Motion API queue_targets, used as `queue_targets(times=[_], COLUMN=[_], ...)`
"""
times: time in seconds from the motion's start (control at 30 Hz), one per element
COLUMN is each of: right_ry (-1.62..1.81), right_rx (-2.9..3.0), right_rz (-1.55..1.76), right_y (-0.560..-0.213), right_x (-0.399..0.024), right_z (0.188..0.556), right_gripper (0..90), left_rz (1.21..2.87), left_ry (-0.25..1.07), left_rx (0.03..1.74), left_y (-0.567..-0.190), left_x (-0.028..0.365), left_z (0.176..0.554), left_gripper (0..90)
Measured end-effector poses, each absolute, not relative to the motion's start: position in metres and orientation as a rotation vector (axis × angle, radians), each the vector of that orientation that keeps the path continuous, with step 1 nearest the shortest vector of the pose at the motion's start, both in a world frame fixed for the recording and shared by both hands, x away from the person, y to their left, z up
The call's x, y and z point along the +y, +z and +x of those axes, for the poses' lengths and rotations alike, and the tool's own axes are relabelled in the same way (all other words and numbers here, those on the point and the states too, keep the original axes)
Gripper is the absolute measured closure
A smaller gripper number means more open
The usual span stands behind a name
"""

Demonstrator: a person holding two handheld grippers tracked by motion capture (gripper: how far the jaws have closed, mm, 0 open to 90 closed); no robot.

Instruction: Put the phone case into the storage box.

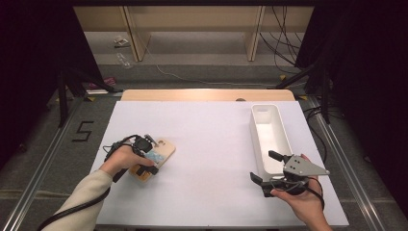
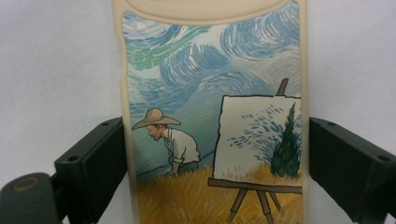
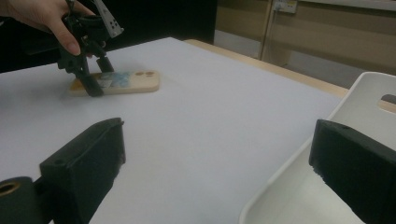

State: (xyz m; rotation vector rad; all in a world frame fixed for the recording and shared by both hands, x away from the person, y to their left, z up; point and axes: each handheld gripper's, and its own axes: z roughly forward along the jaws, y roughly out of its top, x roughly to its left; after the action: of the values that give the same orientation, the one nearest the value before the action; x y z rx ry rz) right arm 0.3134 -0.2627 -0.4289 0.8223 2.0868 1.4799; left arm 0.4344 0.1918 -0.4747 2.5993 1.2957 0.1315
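Observation:
A cream phone case (image 1: 163, 149) printed with a painter at an easel in a field lies flat on the white table, left of centre. My left gripper (image 1: 144, 161) stands over its near end. In the left gripper view the two black jaws touch the long edges of the case (image 2: 210, 93), one on each side. The right gripper view shows that gripper (image 3: 91, 70) and the case (image 3: 135, 81) far off, with the case resting on the table. My right gripper (image 1: 262, 166) hovers at the right front, its jaws wide apart (image 3: 215, 154) with nothing between them.
A long white bin (image 1: 269, 130) lies lengthwise on the right side of the table, with its near end beside my right gripper; its rim (image 3: 369, 93) shows between the right jaws. A wooden strip (image 1: 207, 95) runs along the table's far edge.

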Motion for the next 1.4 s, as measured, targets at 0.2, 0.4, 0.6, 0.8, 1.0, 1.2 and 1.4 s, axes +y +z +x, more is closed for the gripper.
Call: queue_targets(times=[0.2,0.4,0.6,0.8,1.0,1.2,1.4], right_ry=[1.482,1.481,1.481,1.483,1.483,1.485,1.486], right_rx=[2.087,2.087,2.086,2.085,2.083,2.083,2.083], right_rz=[0.822,0.822,0.821,0.823,0.824,0.824,0.824], right_y=[-0.429,-0.429,-0.429,-0.429,-0.429,-0.429,-0.429], right_x=[-0.263,-0.263,-0.263,-0.263,-0.263,-0.263,-0.263], right_z=[0.313,0.313,0.313,0.313,0.313,0.313,0.313], right_gripper=[4.5,4.5,4.5,4.5,4.5,4.5,4.5], left_rz=[2.594,2.592,2.589,2.577,2.545,2.515,2.488], left_ry=[0.136,0.14,0.144,0.123,0.125,0.175,0.215], left_rx=[1.305,1.308,1.305,1.308,1.285,1.279,1.261], left_y=[-0.474,-0.474,-0.474,-0.473,-0.468,-0.464,-0.46], left_x=[0.192,0.191,0.191,0.191,0.189,0.19,0.19], left_z=[0.434,0.433,0.433,0.431,0.429,0.427,0.423], left_gripper=[9.9,10.5,10.7,10.9,11.0,11.0,11.0])
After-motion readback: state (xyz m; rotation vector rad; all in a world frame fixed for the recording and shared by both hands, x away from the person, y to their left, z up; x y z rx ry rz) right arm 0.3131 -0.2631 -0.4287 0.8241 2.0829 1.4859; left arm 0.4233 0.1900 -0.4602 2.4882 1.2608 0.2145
